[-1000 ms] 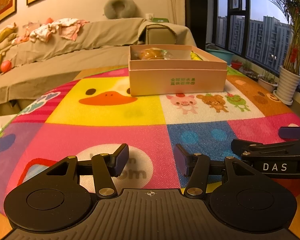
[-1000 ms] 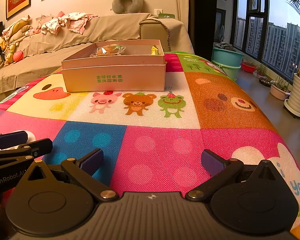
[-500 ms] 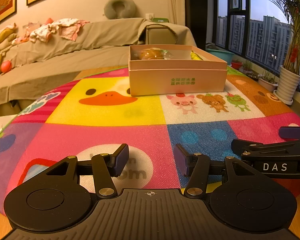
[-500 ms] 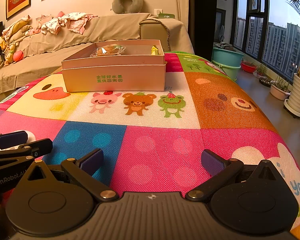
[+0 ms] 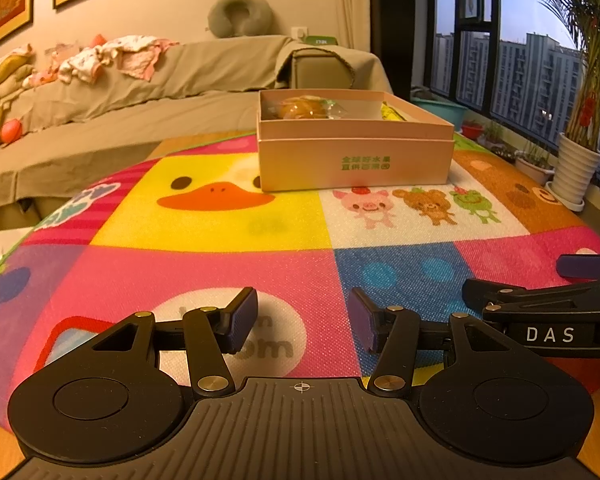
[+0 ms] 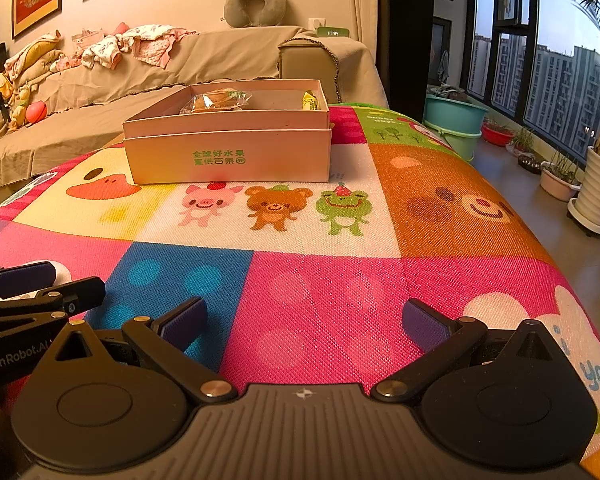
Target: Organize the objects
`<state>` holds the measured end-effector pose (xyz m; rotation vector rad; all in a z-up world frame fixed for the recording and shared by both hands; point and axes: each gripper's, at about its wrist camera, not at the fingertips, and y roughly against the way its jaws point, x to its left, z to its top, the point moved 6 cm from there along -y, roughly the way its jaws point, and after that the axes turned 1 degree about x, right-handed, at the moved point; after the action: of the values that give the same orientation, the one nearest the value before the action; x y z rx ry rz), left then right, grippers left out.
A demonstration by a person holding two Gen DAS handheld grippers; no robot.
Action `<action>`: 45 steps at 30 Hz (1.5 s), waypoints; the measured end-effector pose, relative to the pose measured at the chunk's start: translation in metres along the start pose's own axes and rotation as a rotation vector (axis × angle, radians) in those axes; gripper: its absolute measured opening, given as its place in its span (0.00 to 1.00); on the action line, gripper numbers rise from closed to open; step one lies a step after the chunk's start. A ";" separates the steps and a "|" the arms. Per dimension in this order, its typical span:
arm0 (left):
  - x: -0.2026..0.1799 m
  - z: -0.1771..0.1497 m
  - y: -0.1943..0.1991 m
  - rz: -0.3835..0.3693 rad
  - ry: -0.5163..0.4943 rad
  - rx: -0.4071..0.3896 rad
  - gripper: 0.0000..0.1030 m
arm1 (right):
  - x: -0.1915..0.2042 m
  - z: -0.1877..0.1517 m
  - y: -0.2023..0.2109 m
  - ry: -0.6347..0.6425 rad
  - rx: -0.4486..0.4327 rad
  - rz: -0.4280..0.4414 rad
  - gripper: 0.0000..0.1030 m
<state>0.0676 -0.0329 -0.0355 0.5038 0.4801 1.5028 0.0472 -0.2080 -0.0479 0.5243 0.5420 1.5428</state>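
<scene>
Sofa behind, bright mat (image 6: 324, 280) on the worktop; wrapped snacks (image 6: 220, 101) seen in the box (image 6: 228, 156) at the far end. Left gripper (image 5: 302, 320) jaws narrow, right gripper (image 6: 304, 320) wide, nothing held. Start or finish can't be told.

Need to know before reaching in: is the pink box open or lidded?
Open. The pink box has no lid on top; a wrapped pastry and a yellow packet show inside.
</scene>
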 end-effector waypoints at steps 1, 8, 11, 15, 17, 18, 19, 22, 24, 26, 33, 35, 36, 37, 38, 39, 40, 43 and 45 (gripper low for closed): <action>0.000 0.000 0.000 -0.001 0.001 0.000 0.55 | 0.000 0.000 0.000 0.000 0.000 0.000 1.00; 0.002 0.000 -0.001 0.002 0.000 0.000 0.55 | 0.000 0.000 0.000 -0.002 0.000 0.002 1.00; 0.000 0.001 -0.001 0.008 -0.007 -0.001 0.55 | 0.000 0.000 0.000 -0.001 0.000 0.001 1.00; -0.002 0.000 0.000 0.005 -0.002 0.000 0.55 | 0.000 0.000 0.000 -0.001 0.000 0.000 1.00; -0.002 0.000 0.000 0.004 -0.001 0.000 0.55 | 0.000 0.000 0.000 0.000 0.000 0.000 1.00; -0.002 0.000 0.000 0.002 0.001 0.000 0.55 | 0.000 0.000 0.000 -0.001 0.000 0.000 1.00; -0.002 0.000 0.000 0.001 0.003 0.000 0.55 | 0.000 0.000 0.000 0.000 0.000 0.000 1.00; -0.003 0.000 0.000 0.003 0.002 -0.001 0.55 | 0.000 0.000 0.000 -0.001 0.000 0.001 1.00; -0.002 0.000 0.000 0.001 0.004 -0.001 0.55 | 0.000 0.000 0.000 -0.001 0.000 0.001 1.00; -0.002 0.000 0.000 -0.001 0.007 0.000 0.55 | 0.000 0.000 0.000 0.000 0.000 0.001 1.00; -0.003 0.000 0.002 -0.001 0.008 -0.001 0.55 | 0.000 0.000 0.001 -0.001 0.000 0.000 1.00; -0.003 0.000 0.001 0.004 0.003 -0.002 0.55 | 0.000 0.000 0.001 -0.002 0.000 0.000 1.00; -0.002 0.000 0.001 0.003 0.004 -0.002 0.55 | 0.000 0.000 0.000 0.000 0.000 0.000 1.00; -0.002 0.000 0.001 0.001 0.007 -0.002 0.55 | 0.000 0.000 0.000 0.000 0.000 0.000 1.00; -0.002 0.001 0.001 0.000 0.009 -0.002 0.55 | 0.000 0.000 0.000 -0.001 0.000 0.000 1.00; -0.002 0.001 0.000 0.000 0.009 -0.002 0.55 | 0.000 0.000 0.001 -0.001 0.000 0.000 1.00; -0.002 0.001 0.000 0.000 0.009 -0.002 0.55 | 0.000 0.000 0.001 -0.001 -0.001 0.000 1.00; -0.003 0.001 0.000 0.007 0.000 -0.003 0.55 | 0.000 0.000 0.001 -0.001 0.000 0.000 1.00; -0.002 0.001 -0.001 0.007 0.000 -0.002 0.55 | 0.000 0.000 0.000 -0.001 0.000 0.000 1.00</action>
<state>0.0690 -0.0347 -0.0351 0.5042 0.4772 1.5101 0.0471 -0.2081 -0.0477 0.5245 0.5413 1.5428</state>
